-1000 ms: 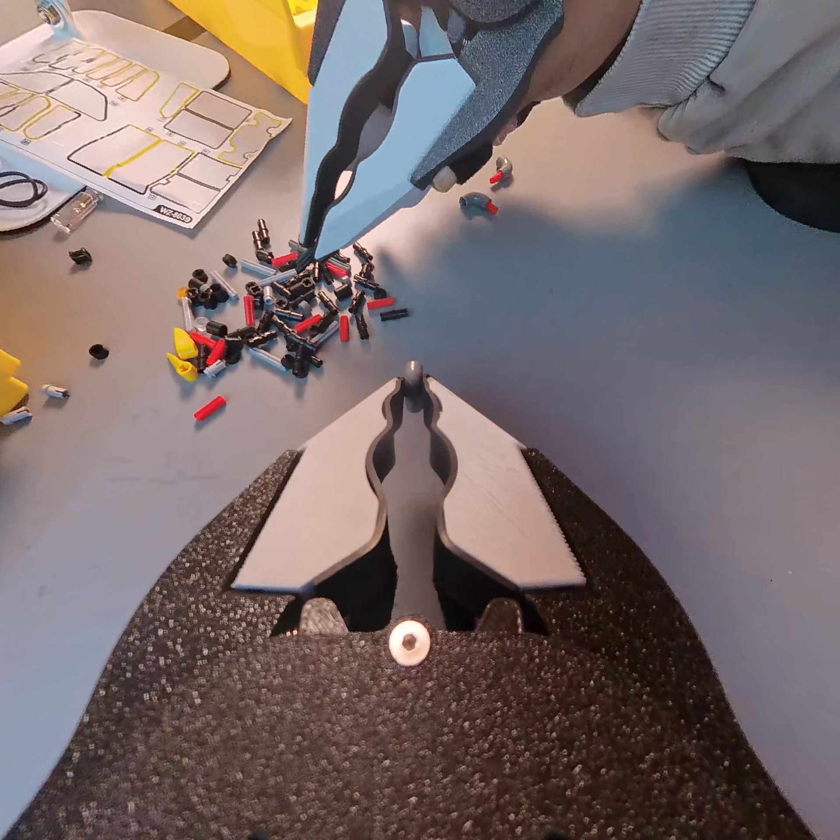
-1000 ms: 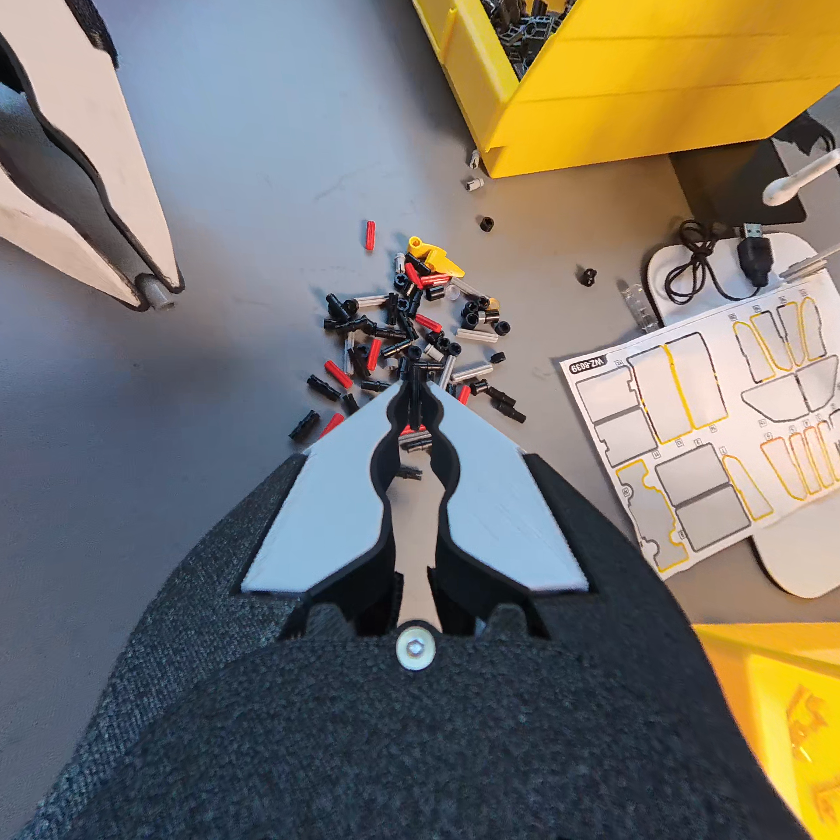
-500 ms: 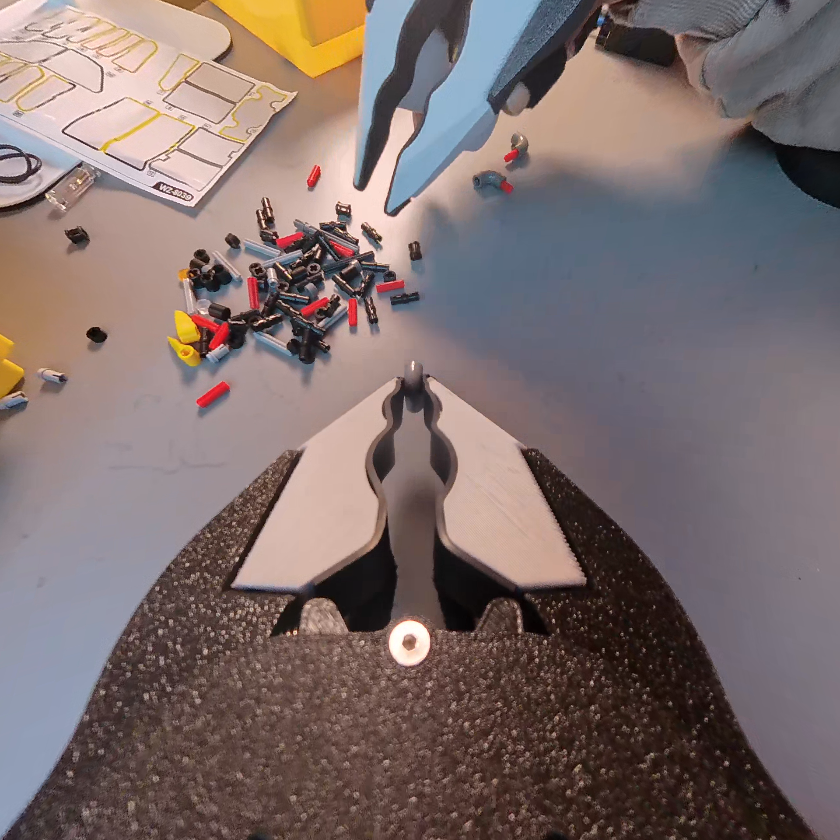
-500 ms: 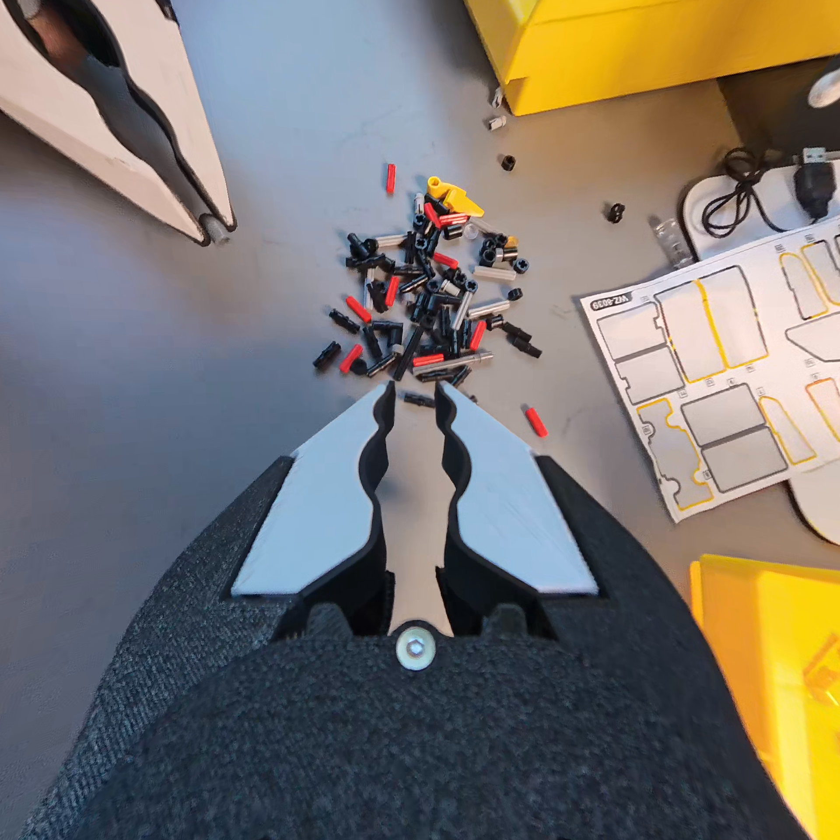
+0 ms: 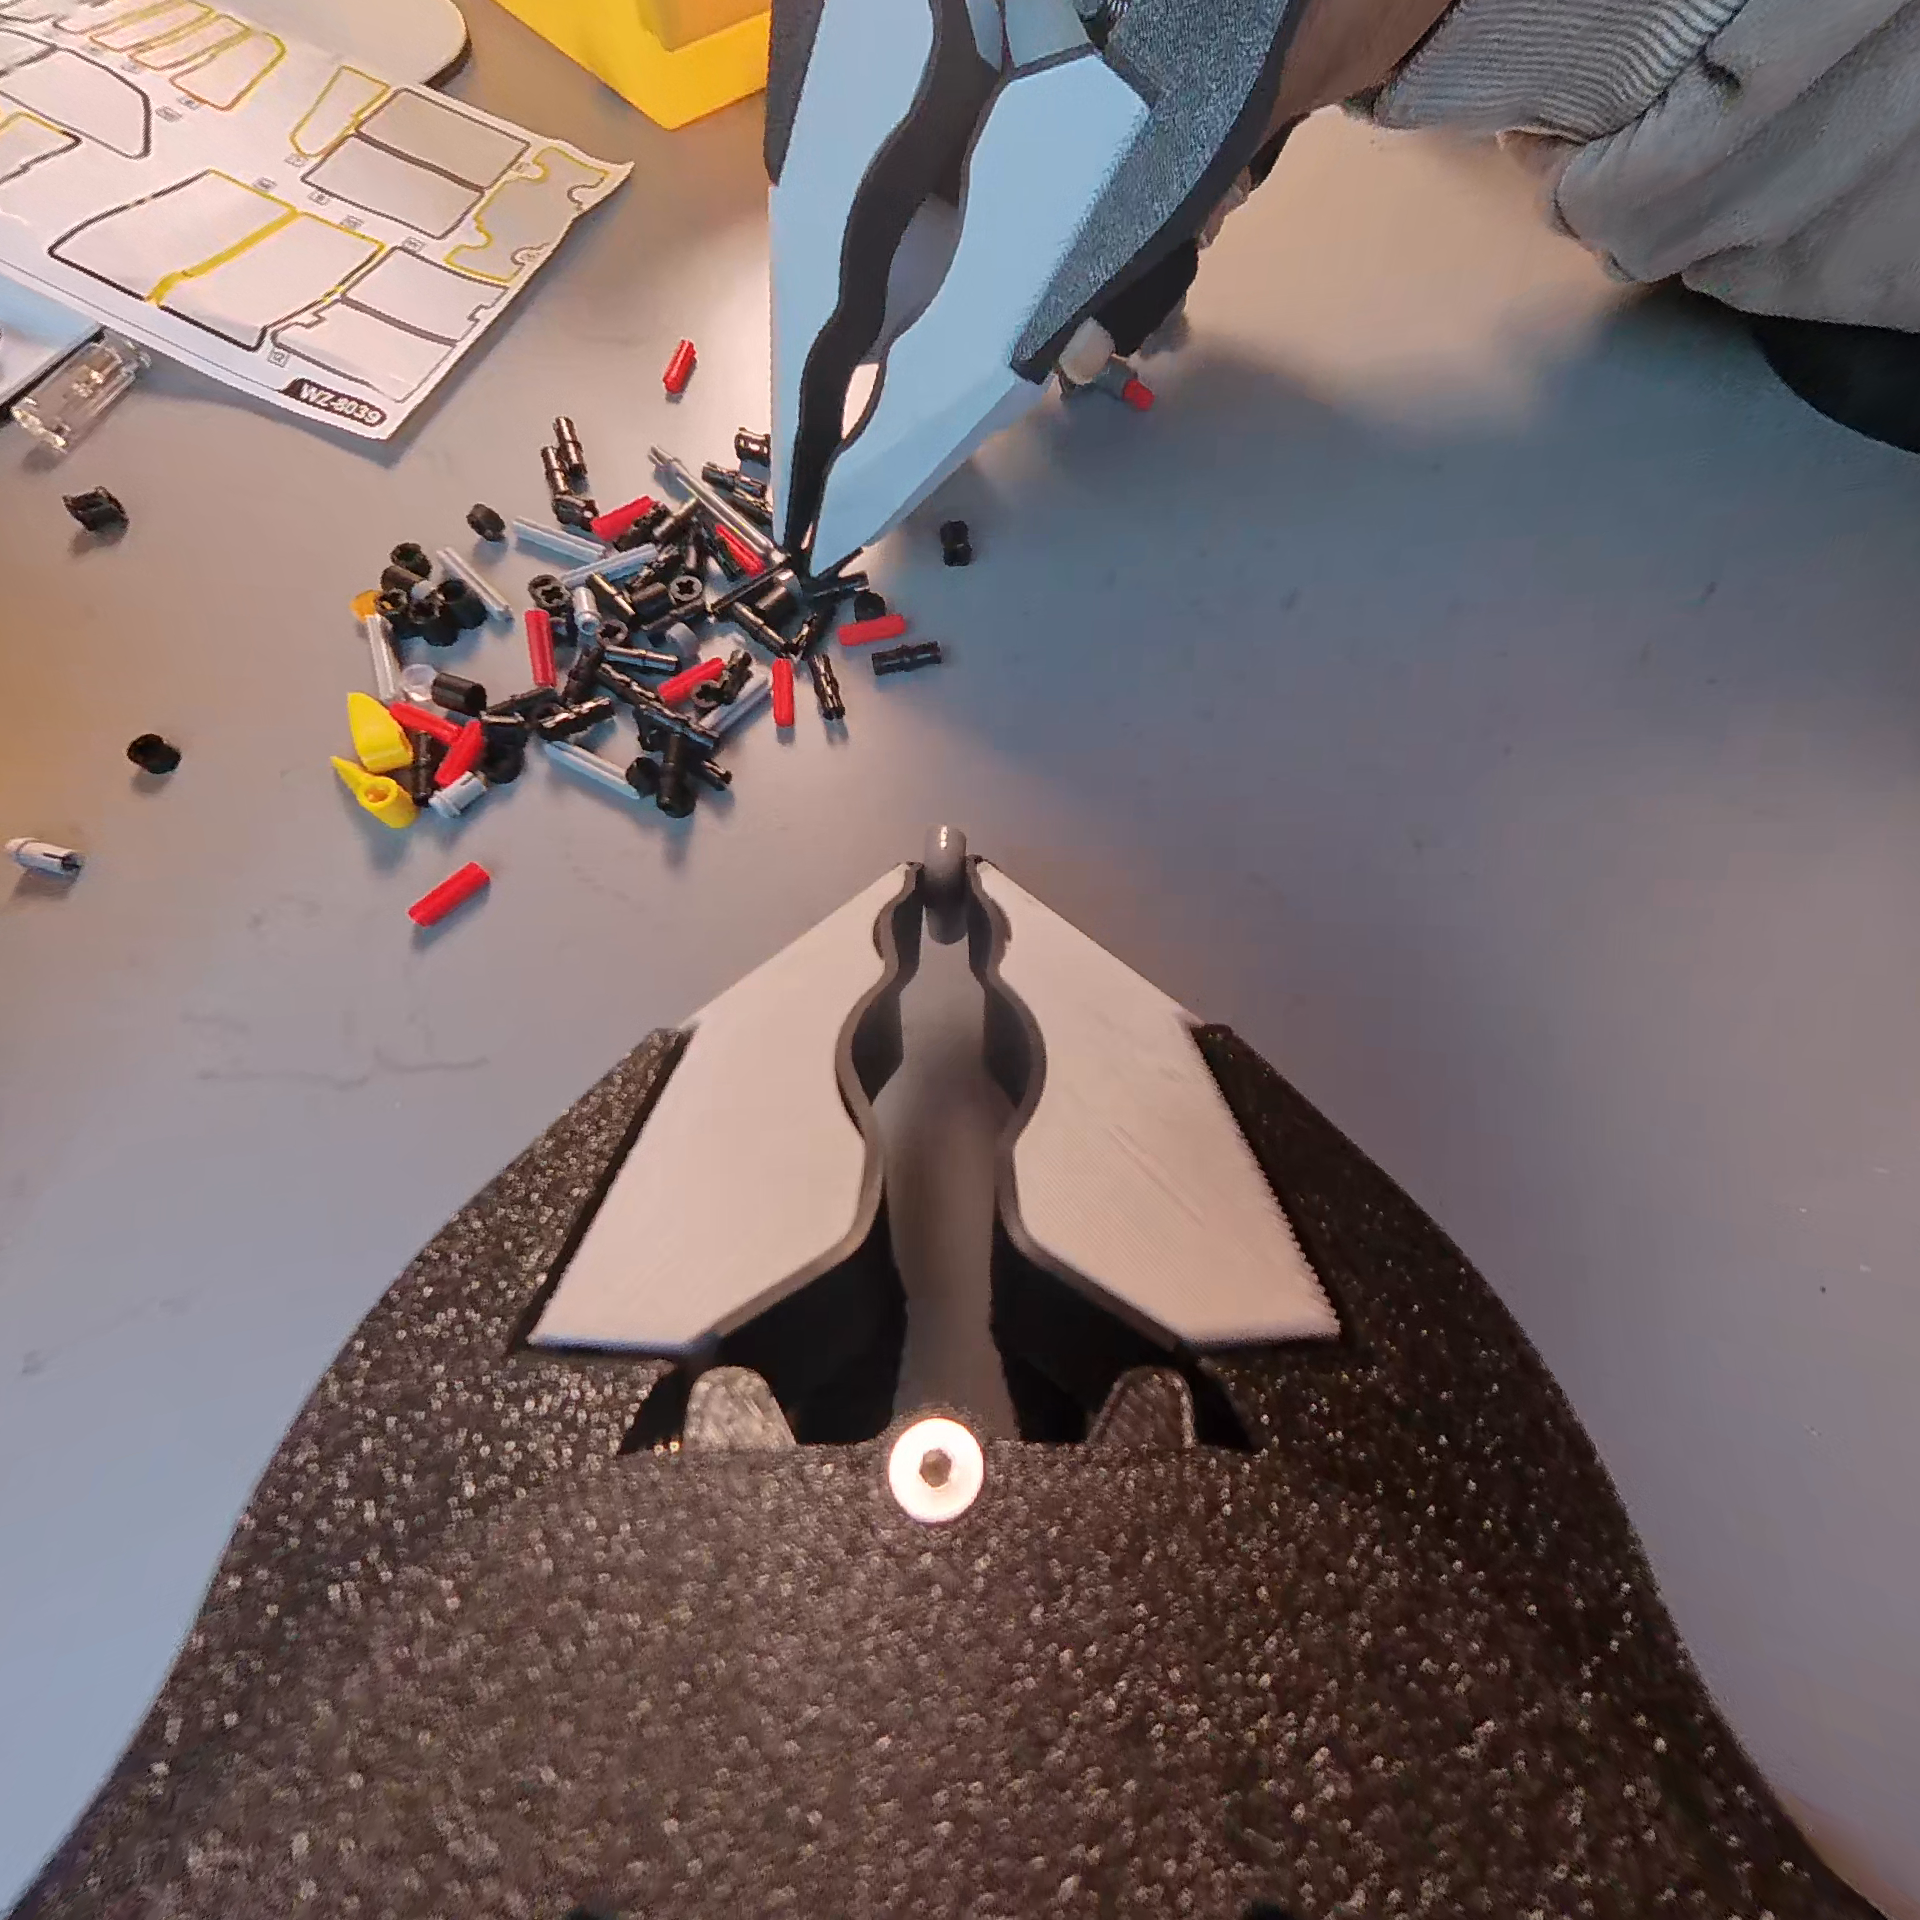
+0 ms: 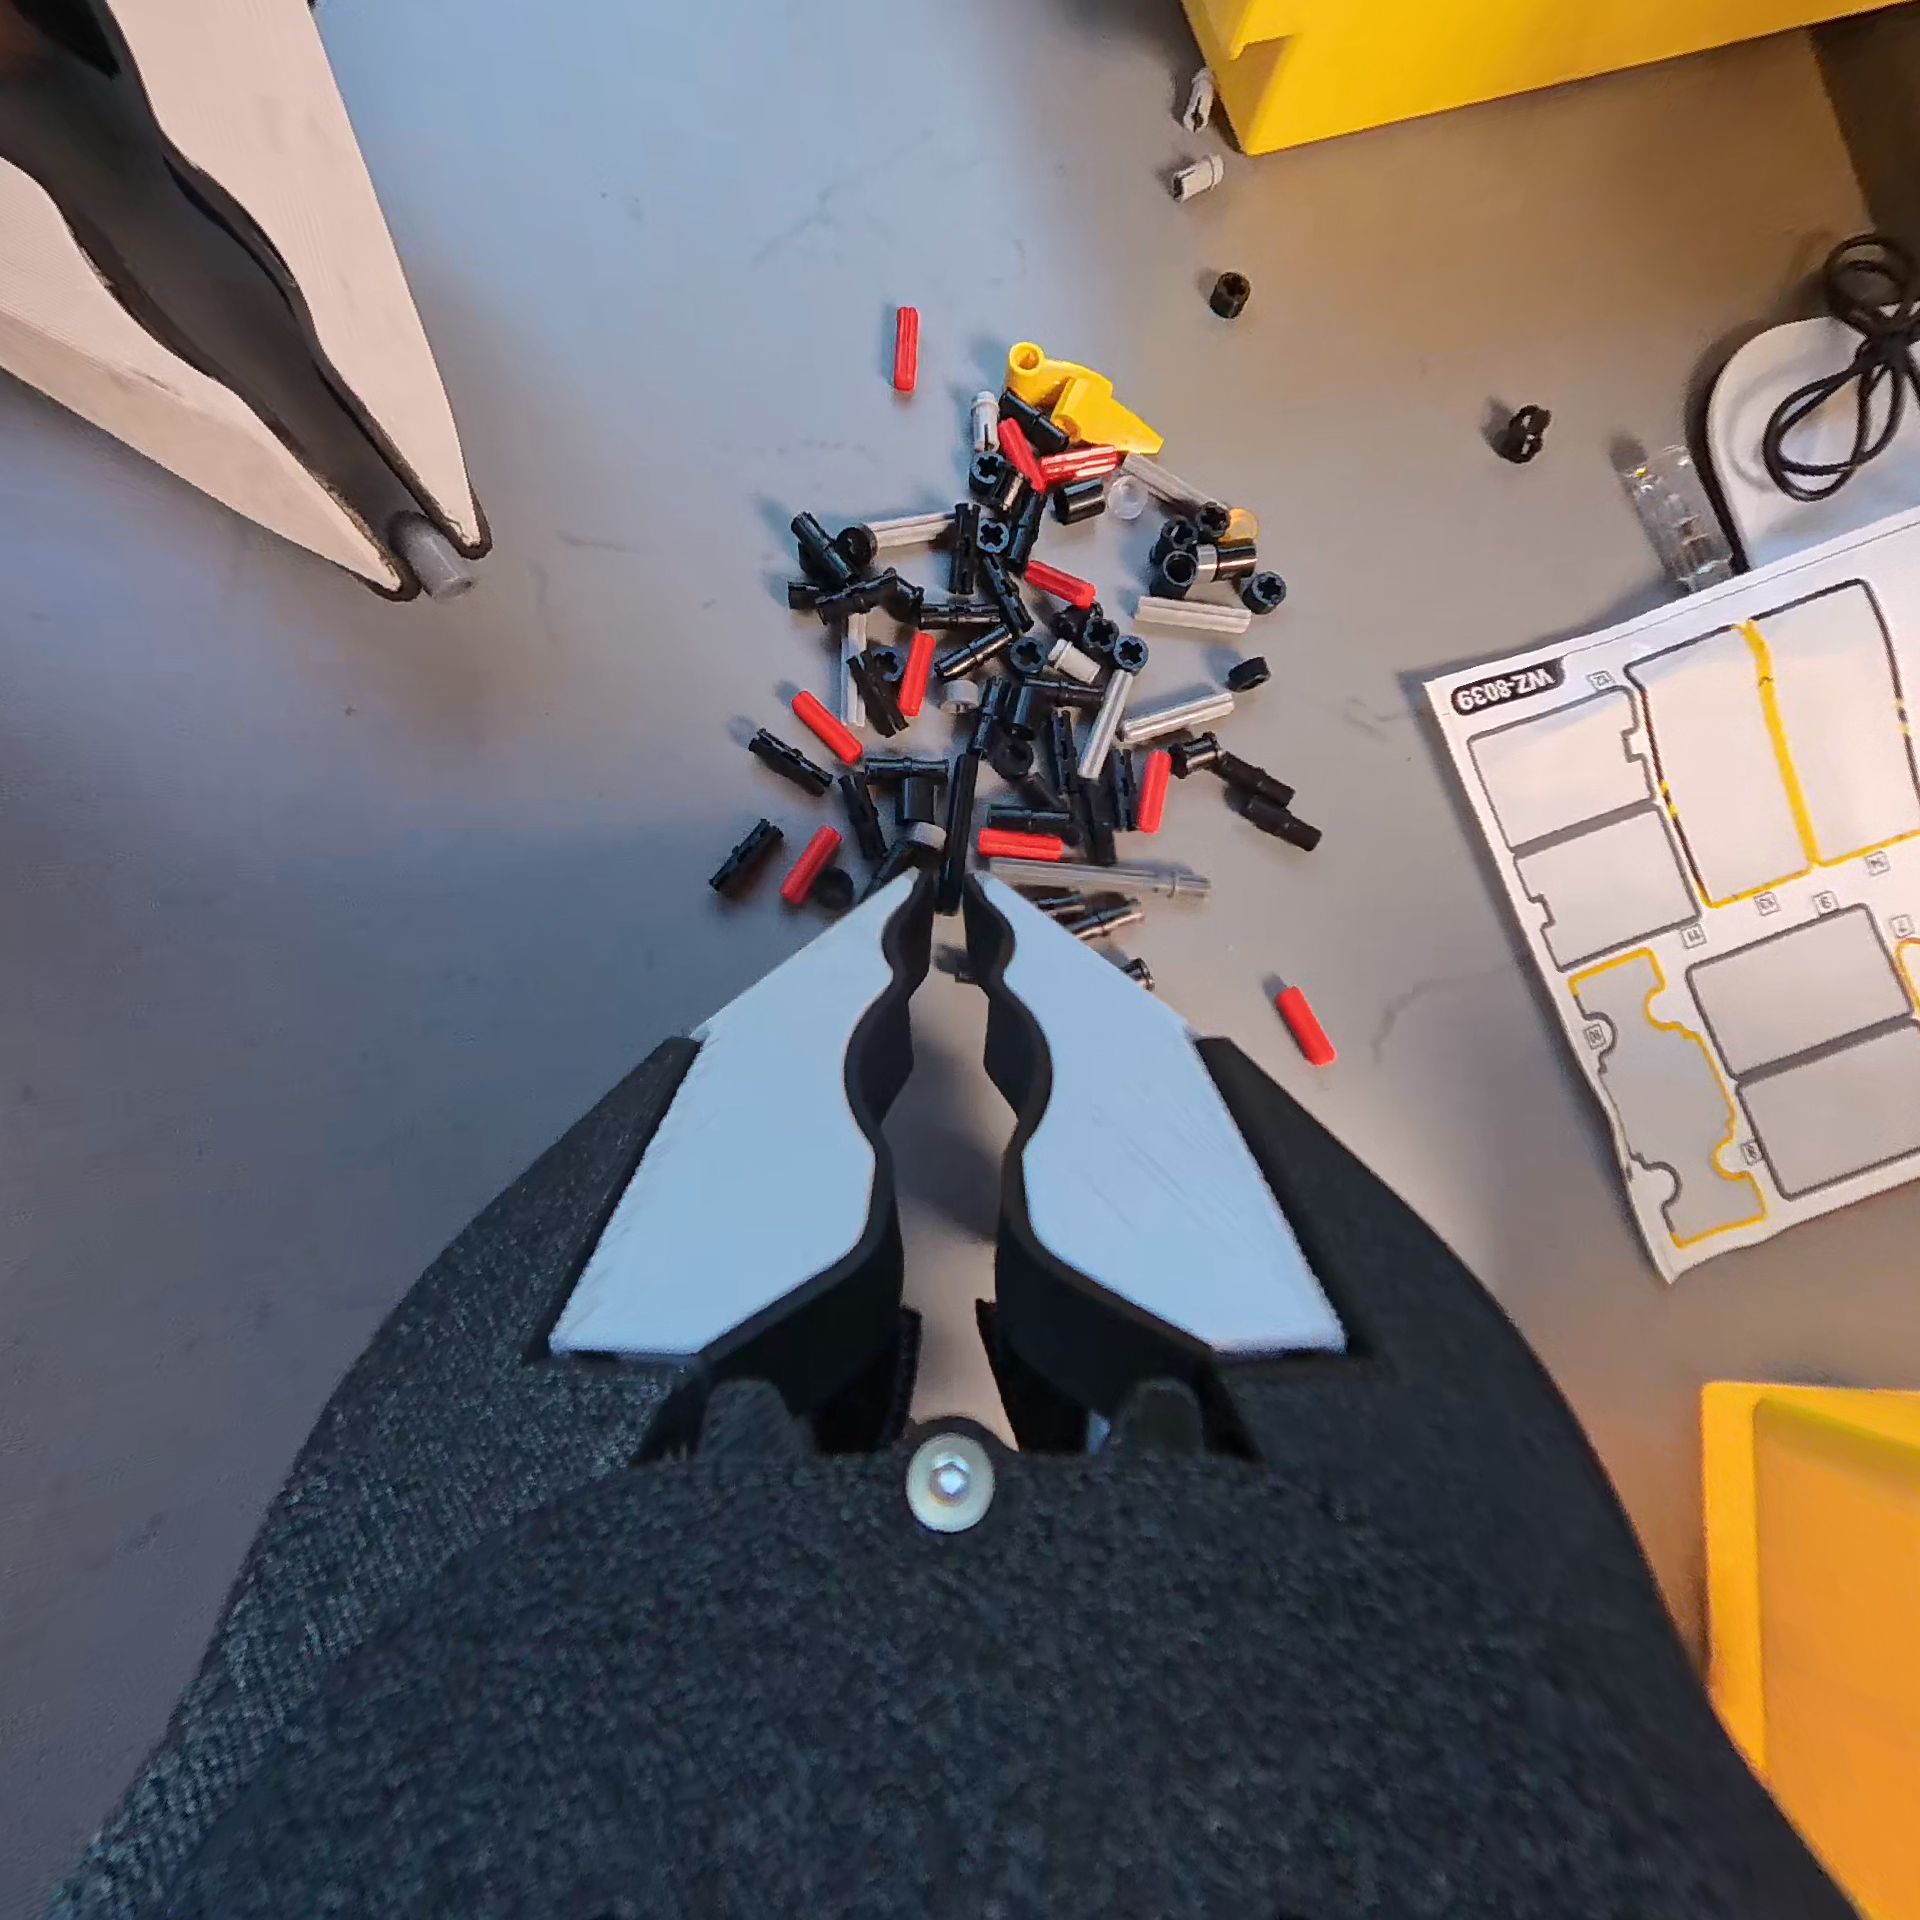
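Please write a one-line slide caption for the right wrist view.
Right gripper pinching a thin black pin at the edge of a pile of small parts on a grey table.

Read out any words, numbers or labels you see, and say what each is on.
Sticker sheet, corner: a short code in a black tag; I don't repeat writing.
Sticker sheet, beside each outline: tiny tags, too small to read.
Nothing else bears writing.
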Demonstrator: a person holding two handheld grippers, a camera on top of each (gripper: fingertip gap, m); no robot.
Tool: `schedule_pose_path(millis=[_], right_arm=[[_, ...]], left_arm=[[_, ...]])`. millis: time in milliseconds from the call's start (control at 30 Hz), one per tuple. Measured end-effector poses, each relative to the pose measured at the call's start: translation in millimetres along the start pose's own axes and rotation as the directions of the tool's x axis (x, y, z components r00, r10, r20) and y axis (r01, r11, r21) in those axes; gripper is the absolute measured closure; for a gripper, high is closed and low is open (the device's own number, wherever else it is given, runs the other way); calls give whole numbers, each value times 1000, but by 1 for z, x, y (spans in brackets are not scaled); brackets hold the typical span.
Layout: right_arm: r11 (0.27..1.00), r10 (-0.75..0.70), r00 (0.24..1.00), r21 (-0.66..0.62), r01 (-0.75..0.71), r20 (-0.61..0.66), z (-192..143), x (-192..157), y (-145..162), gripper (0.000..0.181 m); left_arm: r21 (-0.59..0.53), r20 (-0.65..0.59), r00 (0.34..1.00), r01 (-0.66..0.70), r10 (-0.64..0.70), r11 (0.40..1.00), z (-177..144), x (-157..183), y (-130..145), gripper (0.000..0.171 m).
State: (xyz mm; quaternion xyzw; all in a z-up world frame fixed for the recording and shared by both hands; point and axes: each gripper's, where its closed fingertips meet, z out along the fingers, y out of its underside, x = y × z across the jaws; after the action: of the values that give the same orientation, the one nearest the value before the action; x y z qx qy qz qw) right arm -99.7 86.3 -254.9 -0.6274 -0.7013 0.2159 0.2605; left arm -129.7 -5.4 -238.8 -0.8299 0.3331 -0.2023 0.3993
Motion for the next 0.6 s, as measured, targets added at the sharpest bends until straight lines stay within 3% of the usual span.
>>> schedule_pose_path(millis=[233, 300, 367, 467, 533, 600], right_arm=[[1000, 4, 999, -4, -4, 41, -1, -3, -1, 180], [999, 7, 999, 36, -8, 39, -17, -2, -9, 180], [987, 28, 999, 157, -22, -33, -62, 13, -32, 180], [945, 163, 931, 321, -53, -325, -170, 73, -46, 180], [937, 277, 770, 338, -85, -575, -250, 125, -14, 180], [947, 322, 570, 262, -188, -756, -315, 171, 52, 179]], left_arm=[[1, -4, 1000, -3, 3, 1000, 0, 0, 0, 164], [11, 3, 1000, 3, -3, 1000, -2, -2, -1, 164], [30, 14, 1000, 8, -8, 1000, -4, -5, -3, 164], [65, 24, 1000, 14, -15, 998, -8, -7, -9, 164], [80, 24, 1000, 13, -15, 997, -9, -7, -12, 164], [89, 21, 1000, 5, -7, 996, -9, -6, -14, 164]])
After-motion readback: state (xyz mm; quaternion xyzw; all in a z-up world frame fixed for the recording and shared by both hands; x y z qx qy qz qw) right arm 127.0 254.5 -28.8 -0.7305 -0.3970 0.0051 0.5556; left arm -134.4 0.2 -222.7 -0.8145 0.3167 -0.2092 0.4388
